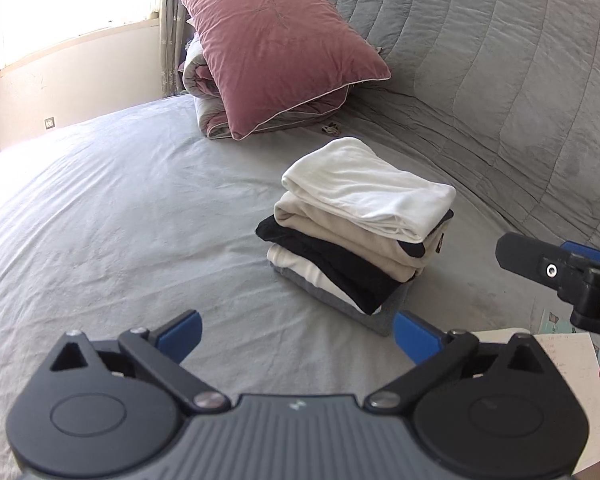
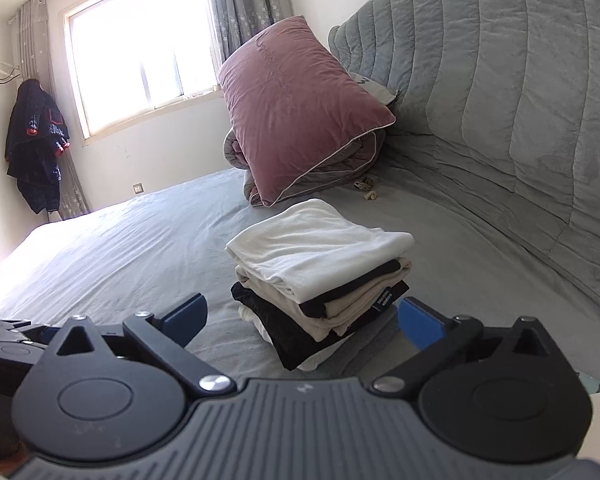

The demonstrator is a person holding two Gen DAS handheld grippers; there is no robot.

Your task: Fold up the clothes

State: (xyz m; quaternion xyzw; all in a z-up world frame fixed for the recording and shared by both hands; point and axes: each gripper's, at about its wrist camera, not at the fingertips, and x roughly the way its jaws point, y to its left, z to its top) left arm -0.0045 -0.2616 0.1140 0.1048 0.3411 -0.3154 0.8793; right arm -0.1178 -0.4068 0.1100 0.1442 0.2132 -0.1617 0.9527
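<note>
Stack: folded clothes (image 1: pixel 356 232) piled on the grey sheet (image 1: pixel 120 208), near the padded headboard (image 1: pixel 500 80) and just this side of the pink pillow (image 1: pixel 276 44)
Layers: white top (image 2: pixel 316 248) uppermost, then beige, black, white again, and a grey piece at the bottom, edges not quite lined up
Left gripper (image 1: pixel 296 336): hangs over the sheet short of the stack, jaws wide, nothing between the blue pads (image 1: pixel 182 334)
Right gripper (image 2: pixel 304 320): faces the stack's near corner, jaws wide and empty; from the left view only one finger shows at the right edge
Progress: looks close to done, as I see no loose garment on the bed from either view
Handling: soft, light, limp cotton; each piece will sag and unfold if lifted by one edge, and the top layers could slide off the ones below
Where to grip: low on both short sides of the pile, pinching through several layers at once, or under the grey bottom piece
Risk: a one-sided pull would probably skew the pile
Nearby: paper (image 1: pixel 568 380) on a white surface at the bed's edge, dark jacket (image 2: pixel 36 140) hanging by the window
</note>
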